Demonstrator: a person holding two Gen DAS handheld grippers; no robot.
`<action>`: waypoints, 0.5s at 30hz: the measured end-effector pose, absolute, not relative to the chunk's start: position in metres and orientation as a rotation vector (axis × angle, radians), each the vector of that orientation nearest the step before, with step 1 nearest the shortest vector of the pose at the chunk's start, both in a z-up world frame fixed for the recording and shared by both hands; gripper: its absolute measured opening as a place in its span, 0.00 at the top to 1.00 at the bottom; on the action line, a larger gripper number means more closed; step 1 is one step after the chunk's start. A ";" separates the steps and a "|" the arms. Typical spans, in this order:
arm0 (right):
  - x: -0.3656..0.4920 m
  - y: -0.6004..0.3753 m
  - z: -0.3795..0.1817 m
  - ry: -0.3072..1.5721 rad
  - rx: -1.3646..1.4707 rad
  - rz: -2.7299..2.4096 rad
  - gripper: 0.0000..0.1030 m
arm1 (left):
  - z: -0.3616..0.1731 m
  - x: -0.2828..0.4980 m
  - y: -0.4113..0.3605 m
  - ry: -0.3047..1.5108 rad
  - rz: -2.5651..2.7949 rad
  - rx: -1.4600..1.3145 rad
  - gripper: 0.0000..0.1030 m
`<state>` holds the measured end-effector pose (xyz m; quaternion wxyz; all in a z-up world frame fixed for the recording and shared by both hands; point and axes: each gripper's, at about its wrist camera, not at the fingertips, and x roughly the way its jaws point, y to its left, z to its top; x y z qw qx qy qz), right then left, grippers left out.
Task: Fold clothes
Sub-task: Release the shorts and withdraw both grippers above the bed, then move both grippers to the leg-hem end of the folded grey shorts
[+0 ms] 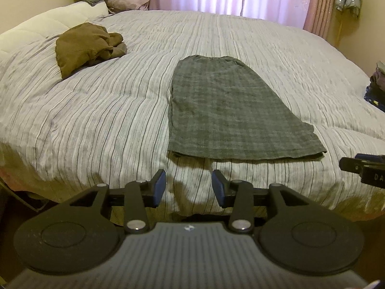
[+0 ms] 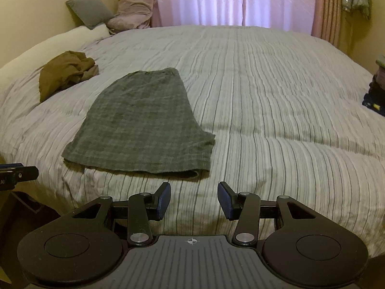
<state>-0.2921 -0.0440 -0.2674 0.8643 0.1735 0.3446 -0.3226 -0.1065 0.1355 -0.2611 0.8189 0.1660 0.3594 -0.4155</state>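
We are working over the bed, whose striped cover fills both views, and everything below is placed against it. The grey checked garment is lying flat near the bed's front edge, already doubled lengthwise into a long strip with its hem toward us. The brown garment is sitting crumpled toward the bed's far left side, near the white pillow, well apart from the grey one.

Our left gripper and right gripper are both hanging just past the bed's front edge, jaws standing apart with nothing between them.

We judge the next step to be 1 more fold, bringing the hem up toward the waistband. To do it well, we are advising that each gripper take 1 hem corner, pinching all layers together, lifting evenly and laying the edge down square so the strip does not skew.

The left view is showing the hem's left corner head-on and the right gripper's tip at the frame's edge. The right view is showing the hem's right corner, slightly open at the fold, and more of the bare cover to the right.
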 end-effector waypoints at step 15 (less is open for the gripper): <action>-0.254 -0.020 -0.279 0.804 0.313 -0.654 0.54 | -0.278 -0.085 0.141 0.822 -0.930 0.337 0.62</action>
